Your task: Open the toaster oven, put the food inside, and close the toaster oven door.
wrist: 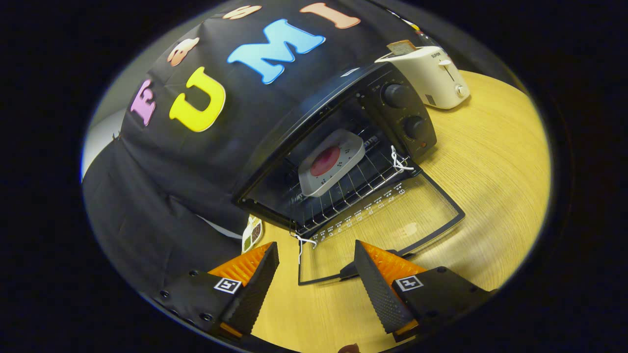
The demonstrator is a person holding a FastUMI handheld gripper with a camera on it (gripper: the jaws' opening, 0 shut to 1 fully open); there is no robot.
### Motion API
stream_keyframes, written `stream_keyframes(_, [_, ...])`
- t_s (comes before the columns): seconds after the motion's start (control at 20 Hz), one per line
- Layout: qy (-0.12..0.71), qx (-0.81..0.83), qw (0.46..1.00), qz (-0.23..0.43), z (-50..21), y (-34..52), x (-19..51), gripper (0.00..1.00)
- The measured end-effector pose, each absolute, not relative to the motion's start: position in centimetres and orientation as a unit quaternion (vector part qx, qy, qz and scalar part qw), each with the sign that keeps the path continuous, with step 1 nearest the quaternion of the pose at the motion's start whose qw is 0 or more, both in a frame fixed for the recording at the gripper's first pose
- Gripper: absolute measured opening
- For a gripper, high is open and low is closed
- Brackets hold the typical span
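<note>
The table (495,162) carries the oven (314,127), its glass door (392,220) folded flat down toward the gripper (314,274). A white toaster (431,73) stands just beyond the oven. The tray (332,162) with the red food (325,161) sits on the rack inside. The gripper's fingers gape wide, empty, flanking the door's handle.

Wooden tabletop (490,162), pale yellow with fine grain, is lying under even light and showing a soft sheen. Black cloth wall (162,196) is hanging behind it, creased. A cream pop-up toaster (434,76) is standing at the table's far side, a bread slice (402,47) sticking up from it.
</note>
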State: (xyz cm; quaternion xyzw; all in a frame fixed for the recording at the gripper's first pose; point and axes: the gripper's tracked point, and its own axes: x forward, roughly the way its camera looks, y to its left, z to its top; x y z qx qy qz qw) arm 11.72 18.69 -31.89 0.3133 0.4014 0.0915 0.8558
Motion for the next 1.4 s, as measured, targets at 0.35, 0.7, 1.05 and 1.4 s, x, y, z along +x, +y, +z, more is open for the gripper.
stream_keyframes(0.35, [0.447,0.186,0.868,0.112,-35.7,17.9,8.1,0.98])
stream_keyframes(0.7, [0.494,0.061,0.860,0.113,-39.6,16.2,6.6,0.98])
stream_keyframes(1.05, [0.494,-0.034,0.864,0.094,-41.2,15.5,7.6,0.97])
stream_keyframes(1.4, [0.487,-0.028,0.872,0.046,-40.7,15.8,8.2,0.95])
